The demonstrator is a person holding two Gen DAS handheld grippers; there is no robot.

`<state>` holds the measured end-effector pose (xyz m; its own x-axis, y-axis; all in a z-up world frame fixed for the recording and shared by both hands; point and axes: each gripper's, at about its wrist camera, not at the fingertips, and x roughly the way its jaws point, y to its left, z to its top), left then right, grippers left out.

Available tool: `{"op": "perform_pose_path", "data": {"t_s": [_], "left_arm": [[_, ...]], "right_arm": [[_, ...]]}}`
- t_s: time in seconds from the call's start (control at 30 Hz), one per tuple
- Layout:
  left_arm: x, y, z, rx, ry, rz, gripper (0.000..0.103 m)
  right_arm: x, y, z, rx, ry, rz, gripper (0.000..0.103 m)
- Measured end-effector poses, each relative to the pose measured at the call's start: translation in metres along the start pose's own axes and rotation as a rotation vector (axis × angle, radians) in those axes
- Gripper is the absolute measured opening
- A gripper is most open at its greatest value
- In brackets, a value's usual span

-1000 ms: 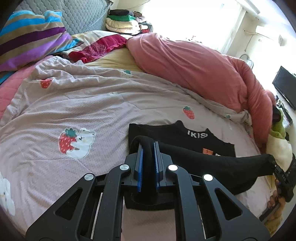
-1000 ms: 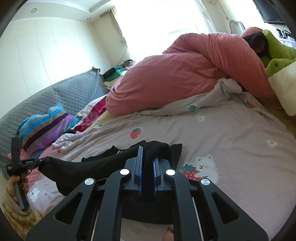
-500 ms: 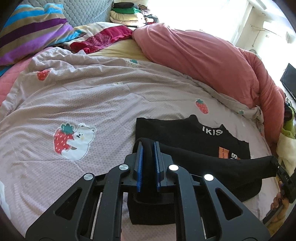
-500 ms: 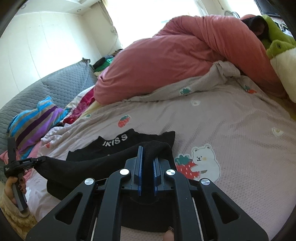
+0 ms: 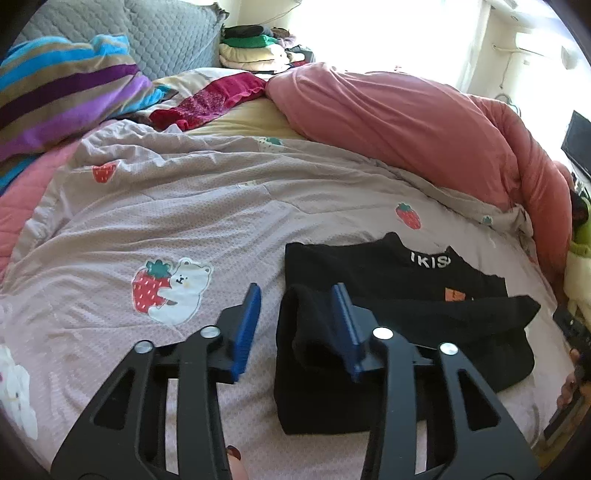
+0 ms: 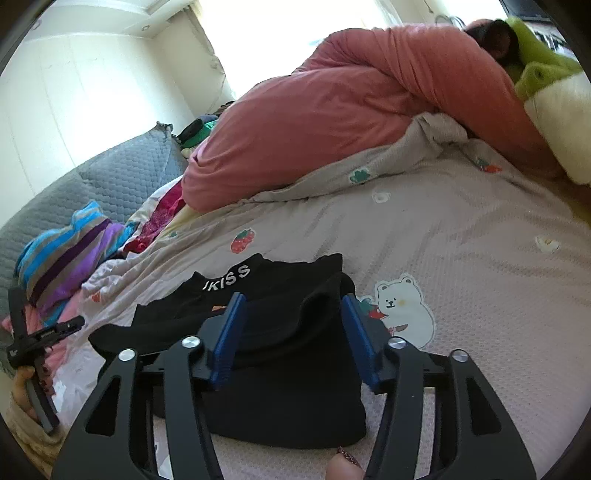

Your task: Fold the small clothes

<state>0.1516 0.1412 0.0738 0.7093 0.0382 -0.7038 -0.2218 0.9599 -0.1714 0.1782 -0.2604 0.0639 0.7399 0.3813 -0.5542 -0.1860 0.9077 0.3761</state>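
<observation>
A small black top [image 5: 369, 266] with white letters at the collar lies on the grey strawberry-print bedspread [image 5: 147, 221], its lower part folded up over itself. My left gripper [image 5: 296, 288] is at the fold's left corner. Its jaws are opening, and the cloth leans slack on the right pad [image 5: 343, 321] with no squeeze. My right gripper [image 6: 292, 296] hangs over the fold's other corner of the top [image 6: 295, 387]. Its jaws are also opening, with black cloth lying loose between them. Each gripper also shows at the edge of the other's view, in a hand.
A bulky pink duvet [image 5: 406, 122] fills the far side of the bed. A striped pillow [image 5: 55, 92] and red cloth [image 5: 214, 99] lie by the grey headboard [image 5: 147, 33], with stacked folded clothes [image 5: 255, 51] behind. A green and cream plush [image 6: 554, 92] sits at the right.
Both grippers were shut on the black fold's corners and have opened. The lifted fold has dropped flat onto the top. The right gripper sank slightly toward the bed.
</observation>
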Motion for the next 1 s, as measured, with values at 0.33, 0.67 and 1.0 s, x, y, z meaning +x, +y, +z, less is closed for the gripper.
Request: {"op": "perform_pose_path", "data": {"t_s": [0.33, 0.67, 1.0], "left_arm": [[-0.007, -0.024, -0.043, 0.109, 0.039, 0.002, 0.009], [0.039, -0.048, -0.069, 0.289, 0.111, 0.148, 0.009], [0.063, -0.055, -0.046, 0.3, 0.082, 0.185, 0.009]], "right_arm": [[-0.005, 0.04, -0.023, -0.209, 0.064, -0.017, 0.038], [0.038, 0.062, -0.058, -0.307, 0.222, -0.058, 0.033], [0.079, 0.06, -0.058, -0.332, 0.249, -0.149, 0.032]]}}
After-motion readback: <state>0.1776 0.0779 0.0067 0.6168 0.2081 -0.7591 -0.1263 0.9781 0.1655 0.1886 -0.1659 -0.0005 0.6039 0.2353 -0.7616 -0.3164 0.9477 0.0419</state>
